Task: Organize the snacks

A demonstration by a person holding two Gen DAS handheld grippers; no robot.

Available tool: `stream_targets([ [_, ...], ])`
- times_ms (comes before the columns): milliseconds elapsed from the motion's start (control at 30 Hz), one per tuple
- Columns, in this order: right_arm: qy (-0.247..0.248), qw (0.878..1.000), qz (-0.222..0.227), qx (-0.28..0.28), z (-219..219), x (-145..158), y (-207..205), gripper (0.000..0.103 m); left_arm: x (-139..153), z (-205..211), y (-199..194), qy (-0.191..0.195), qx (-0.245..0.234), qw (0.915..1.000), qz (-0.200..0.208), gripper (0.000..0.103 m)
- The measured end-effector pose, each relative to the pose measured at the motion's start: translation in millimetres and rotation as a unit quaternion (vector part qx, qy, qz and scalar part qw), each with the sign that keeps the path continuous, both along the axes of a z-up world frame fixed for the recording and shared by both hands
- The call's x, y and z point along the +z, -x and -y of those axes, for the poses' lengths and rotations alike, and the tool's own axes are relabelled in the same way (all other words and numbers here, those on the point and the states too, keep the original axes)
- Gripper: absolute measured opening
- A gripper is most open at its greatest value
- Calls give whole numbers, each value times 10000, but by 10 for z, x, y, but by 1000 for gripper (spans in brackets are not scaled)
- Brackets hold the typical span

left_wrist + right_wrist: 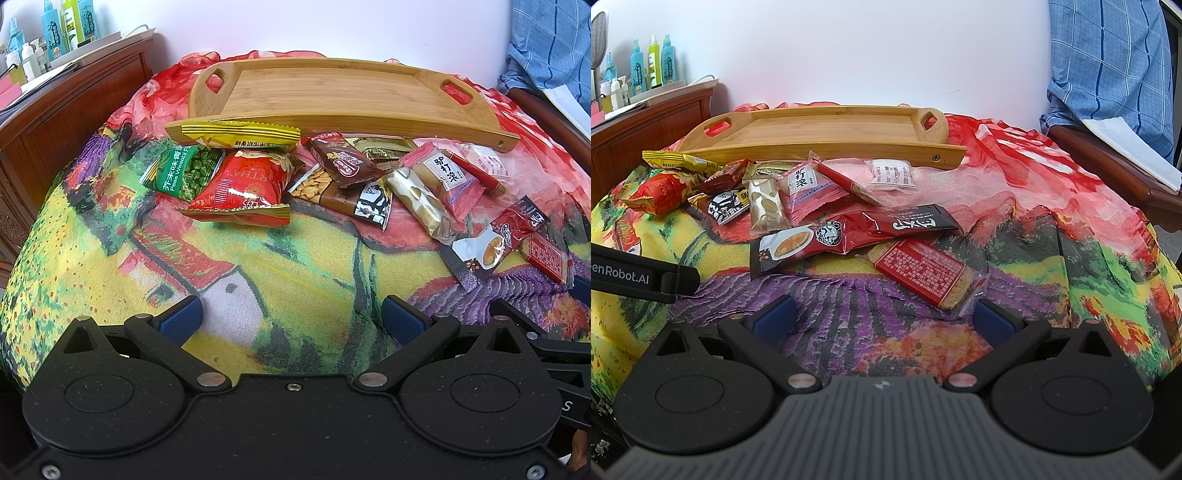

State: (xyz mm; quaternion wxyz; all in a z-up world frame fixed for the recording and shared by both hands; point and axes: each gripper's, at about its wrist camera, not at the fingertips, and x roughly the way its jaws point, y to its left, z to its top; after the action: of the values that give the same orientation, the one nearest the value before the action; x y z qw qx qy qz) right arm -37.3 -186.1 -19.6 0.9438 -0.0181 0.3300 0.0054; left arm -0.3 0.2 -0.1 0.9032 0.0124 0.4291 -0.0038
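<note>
Snacks not yet sorted, both my grippers empty.
Tray point(332, 92) bare; snacks point(240, 184) heaped just in front of it. My left gripper point(291, 319) and right gripper point(884, 319) hang spread wide, short of the pile; biscuit pack point(925, 273) nearest the right, likely first pick.

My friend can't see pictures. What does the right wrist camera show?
An open right gripper hovers over a colorful painted cloth, near a red-labelled biscuit pack and a red coffee sachet. More snack packets lie scattered behind them, in front of an empty bamboo tray.
</note>
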Motion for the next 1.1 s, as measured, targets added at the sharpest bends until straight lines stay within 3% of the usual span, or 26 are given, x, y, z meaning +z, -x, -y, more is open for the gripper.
stream_targets([
  [400, 1, 9999, 31, 100, 49, 2, -2, 103, 4, 6, 44, -41, -125, 9997, 204, 103],
  [533, 73, 9997, 62, 208, 29, 65, -7, 100, 49, 6, 31, -10, -57, 9999, 103, 103],
  [800, -179, 9990, 413, 37, 287, 225, -13, 88, 323, -66, 78, 494, -142, 9971, 567, 80],
  [867, -75, 9991, 410, 35, 316, 238, -33, 82, 384, -25, 77, 510, -289, 9962, 648, 60],
  [933, 86, 9992, 379, -15, 334, 229, -68, 72, 438, 38, 80, 558, -435, 9951, 693, 49],
  [1100, -33, 9994, 335, -36, 370, 167, -101, 71, 515, 282, 95, 697, -1135, 9869, 910, 45],
])
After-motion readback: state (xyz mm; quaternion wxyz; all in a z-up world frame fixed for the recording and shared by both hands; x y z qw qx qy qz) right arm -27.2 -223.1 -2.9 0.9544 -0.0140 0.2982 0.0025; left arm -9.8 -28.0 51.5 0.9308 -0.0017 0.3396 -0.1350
